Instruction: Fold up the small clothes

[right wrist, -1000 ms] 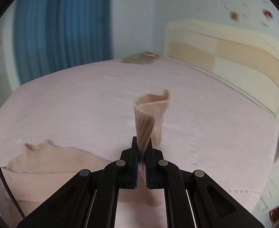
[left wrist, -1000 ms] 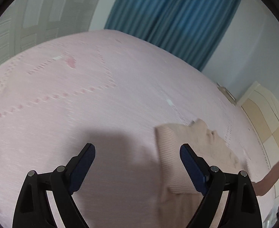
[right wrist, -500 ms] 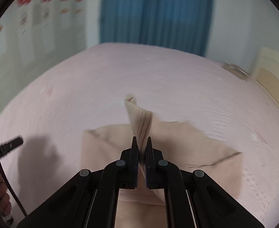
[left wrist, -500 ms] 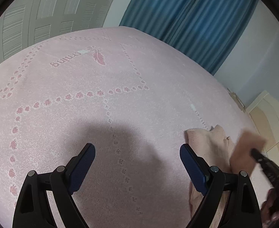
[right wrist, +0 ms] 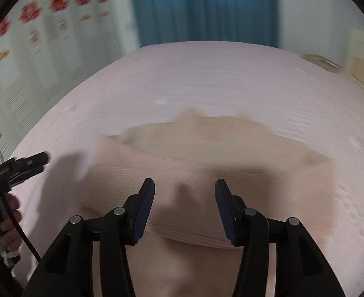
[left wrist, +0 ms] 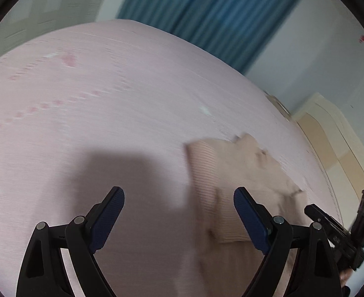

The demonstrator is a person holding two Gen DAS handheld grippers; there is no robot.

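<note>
Pink bedcover (left wrist: 122, 104) fills most of the left wrist view, smeared by motion, with a faint dotted pattern running across its left part. The left gripper (left wrist: 179, 204) hangs above it with its jaws spread wide and nothing between them; its blue pads (left wrist: 250, 219) face each other over bare cover and the near edge of cloth. A beige ribbed garment (left wrist: 231, 173) lies flat on the cover to the right of the gripper's middle line, its left edge straight, a folded band of it lying across near the right finger. Far right, the right gripper (left wrist: 330, 227) shows as a dark shape beside the garment's far side. Blue curtains (left wrist: 206, 12) hang behind the bed, and a cream headboard (left wrist: 335, 133) stands at the right.

From the right wrist view, the garment (right wrist: 219, 153) spreads wide straight ahead, with a folded strip lying across its near part under the fingers. The right gripper (right wrist: 184, 188) hovers over that strip with its jaws apart, holding nothing; whether the fingertips touch the cloth is hard to judge through the blur. At the left edge the left gripper (right wrist: 31, 163) points toward the garment's left side, just short of it, a bare hand (right wrist: 2, 225) wrapped round its handle and a black cable (right wrist: 8, 198) curving past. Curtains (right wrist: 206, 7) close the background.
</note>
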